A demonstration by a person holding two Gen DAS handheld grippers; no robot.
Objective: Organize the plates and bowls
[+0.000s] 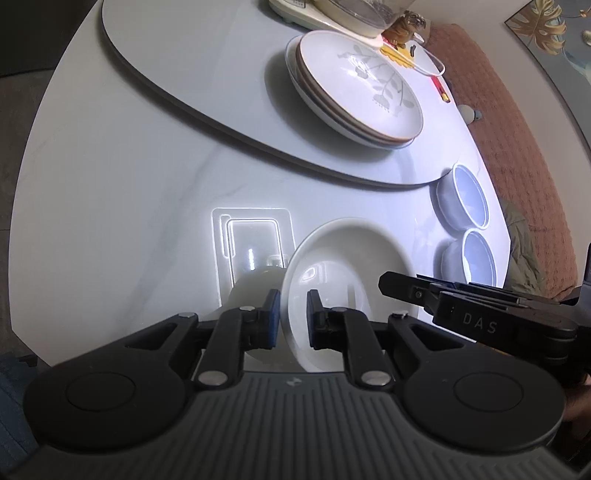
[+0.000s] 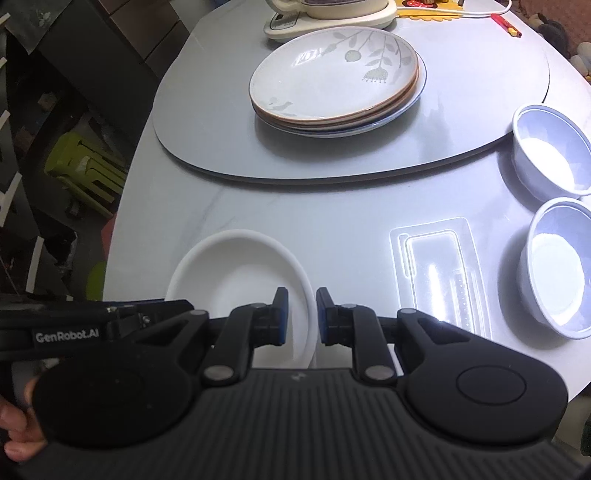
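A plain white plate (image 1: 347, 266) (image 2: 240, 273) sits at the near table edge. My left gripper (image 1: 293, 317) straddles its left rim, jaws nearly closed on it. My right gripper (image 2: 302, 315) straddles its right rim in the same way; it also shows in the left wrist view (image 1: 480, 306). A stack of flower-patterned plates (image 1: 358, 85) (image 2: 336, 74) rests on the grey turntable (image 1: 166, 74) (image 2: 480, 122). Two pale blue bowls (image 1: 467, 195) (image 1: 472, 258) stand to the right; they also show in the right wrist view (image 2: 550, 147) (image 2: 557, 266).
A clear plastic tray (image 1: 251, 240) (image 2: 439, 266) lies flat beside the white plate. A cream kitchen appliance (image 2: 325, 14), a red pencil (image 2: 506, 24) and a yellow mat (image 1: 397, 55) sit at the far side. A brown sofa (image 1: 517, 129) stands beyond the table.
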